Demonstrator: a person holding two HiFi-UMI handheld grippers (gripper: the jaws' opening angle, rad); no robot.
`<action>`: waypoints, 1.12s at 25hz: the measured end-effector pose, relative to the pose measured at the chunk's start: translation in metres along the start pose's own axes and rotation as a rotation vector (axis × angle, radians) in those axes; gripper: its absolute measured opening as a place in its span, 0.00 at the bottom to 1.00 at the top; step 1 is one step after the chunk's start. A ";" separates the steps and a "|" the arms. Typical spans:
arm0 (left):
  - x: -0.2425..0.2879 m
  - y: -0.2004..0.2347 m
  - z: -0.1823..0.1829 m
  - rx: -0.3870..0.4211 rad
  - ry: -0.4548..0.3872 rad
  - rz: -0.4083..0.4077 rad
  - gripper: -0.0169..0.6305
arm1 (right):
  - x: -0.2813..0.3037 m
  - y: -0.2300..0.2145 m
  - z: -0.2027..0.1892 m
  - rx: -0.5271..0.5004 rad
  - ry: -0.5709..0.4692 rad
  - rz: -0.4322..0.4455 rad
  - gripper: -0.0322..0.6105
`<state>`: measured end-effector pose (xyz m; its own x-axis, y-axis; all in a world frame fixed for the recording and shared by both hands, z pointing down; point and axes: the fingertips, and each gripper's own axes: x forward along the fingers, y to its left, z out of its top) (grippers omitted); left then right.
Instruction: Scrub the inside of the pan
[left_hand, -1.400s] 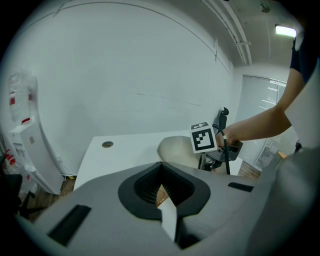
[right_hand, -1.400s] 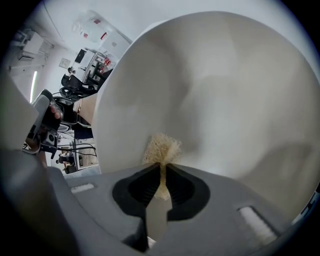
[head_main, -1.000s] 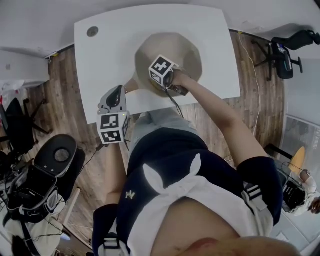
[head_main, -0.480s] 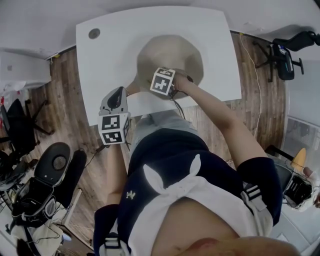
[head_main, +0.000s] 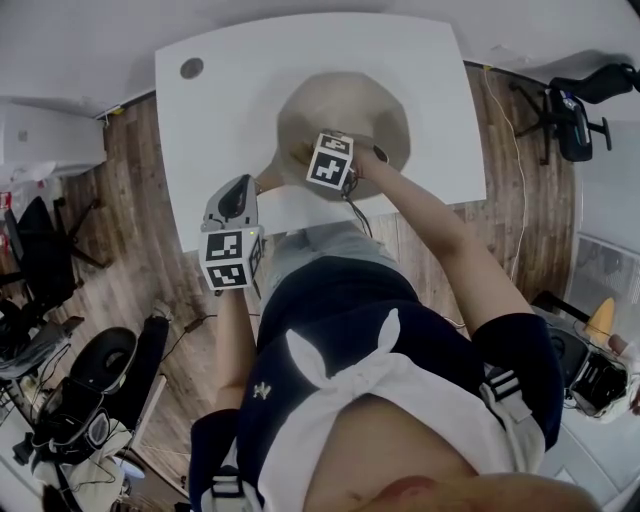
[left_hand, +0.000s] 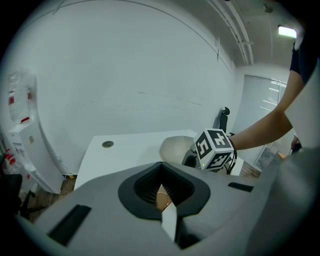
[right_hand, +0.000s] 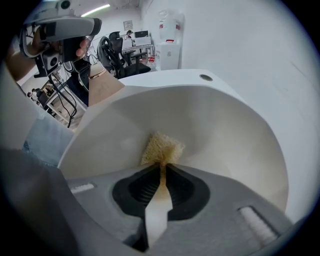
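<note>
A beige pan (head_main: 365, 100) sits on the white table (head_main: 220, 110). Its brown handle (head_main: 268, 180) points toward the table's near edge. My left gripper (head_main: 240, 192) is shut on the end of that handle (left_hand: 162, 197). My right gripper (head_main: 318, 155) is inside the pan, shut on a yellow sponge (right_hand: 161, 148). The sponge is pressed against the pan's inner wall (right_hand: 225, 130) near the bottom. In the head view the right gripper's marker cube hides the sponge. The right gripper view also shows the handle (right_hand: 102, 87) leading off to the left gripper (right_hand: 60, 25).
A round cable hole (head_main: 191, 68) is at the table's far left. The pan lies close to the table's near edge (head_main: 300, 215). A black office chair (head_main: 570, 110) stands on the wood floor to the right, and dark equipment (head_main: 100, 360) at lower left.
The right gripper with the sponge has slid a little toward the near side of the pan. The left gripper has kept its hold on the handle.
</note>
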<state>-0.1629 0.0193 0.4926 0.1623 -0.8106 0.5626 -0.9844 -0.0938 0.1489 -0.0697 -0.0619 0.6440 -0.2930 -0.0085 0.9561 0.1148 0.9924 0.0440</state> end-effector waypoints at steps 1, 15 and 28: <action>0.000 0.000 0.001 0.000 0.000 0.001 0.03 | -0.001 -0.002 0.001 -0.007 -0.007 -0.006 0.10; 0.014 -0.011 0.009 -0.005 0.010 0.006 0.03 | 0.000 -0.027 -0.001 -0.175 -0.006 -0.112 0.10; 0.021 -0.016 0.008 -0.010 0.026 0.008 0.03 | 0.000 -0.044 -0.004 -0.224 0.002 -0.206 0.10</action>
<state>-0.1445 -0.0012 0.4952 0.1559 -0.7959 0.5850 -0.9850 -0.0810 0.1523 -0.0710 -0.1063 0.6433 -0.3300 -0.2075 0.9209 0.2598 0.9179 0.3000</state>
